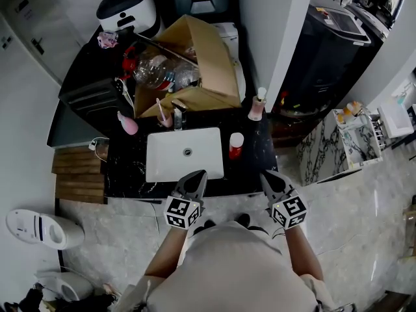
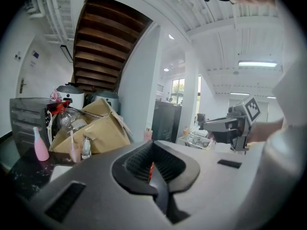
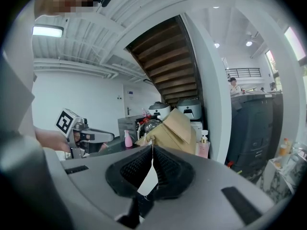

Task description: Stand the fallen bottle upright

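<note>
Black counter (image 1: 250, 169) with a white sink (image 1: 209, 143); marbled floor (image 1: 123, 229).

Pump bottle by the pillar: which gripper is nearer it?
Right. The right gripper hovers at the front edge of the counter, almost straight in front of the pump bottle; the left gripper is over the front rim of the sink, farther left.

Ahead of me stands the small red, white-capped bottle (image 1: 236, 145) — upright. It sits on the dark counter (image 1: 260, 164), just right of the white sink (image 1: 166, 164).
</note>
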The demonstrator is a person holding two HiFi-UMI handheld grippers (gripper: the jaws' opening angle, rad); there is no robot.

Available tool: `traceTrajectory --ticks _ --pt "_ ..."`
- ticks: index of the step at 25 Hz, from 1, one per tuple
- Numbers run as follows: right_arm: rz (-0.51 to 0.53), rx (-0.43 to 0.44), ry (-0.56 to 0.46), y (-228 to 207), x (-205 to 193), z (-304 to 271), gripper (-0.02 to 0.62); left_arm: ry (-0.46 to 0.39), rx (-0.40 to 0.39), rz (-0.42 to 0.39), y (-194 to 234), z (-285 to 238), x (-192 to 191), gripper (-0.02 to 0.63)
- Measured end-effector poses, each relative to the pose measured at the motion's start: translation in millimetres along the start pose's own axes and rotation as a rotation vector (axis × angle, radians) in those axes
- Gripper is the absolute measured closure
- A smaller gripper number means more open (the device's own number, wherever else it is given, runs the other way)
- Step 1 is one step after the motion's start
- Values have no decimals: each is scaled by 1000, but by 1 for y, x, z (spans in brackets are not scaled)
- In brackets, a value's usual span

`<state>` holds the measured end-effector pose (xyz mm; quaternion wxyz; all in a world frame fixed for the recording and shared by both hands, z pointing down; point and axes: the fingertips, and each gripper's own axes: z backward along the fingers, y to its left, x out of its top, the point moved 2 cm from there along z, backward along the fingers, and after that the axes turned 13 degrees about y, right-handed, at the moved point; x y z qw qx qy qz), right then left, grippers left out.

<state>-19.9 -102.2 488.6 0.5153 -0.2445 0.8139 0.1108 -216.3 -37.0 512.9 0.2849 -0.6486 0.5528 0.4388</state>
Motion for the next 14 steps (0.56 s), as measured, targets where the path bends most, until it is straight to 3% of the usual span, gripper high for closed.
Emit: traceTrajectory --ticks 14 --pt "0 12 -8 -4 1 1 565 9 -4 -3 1 -2 2 600"
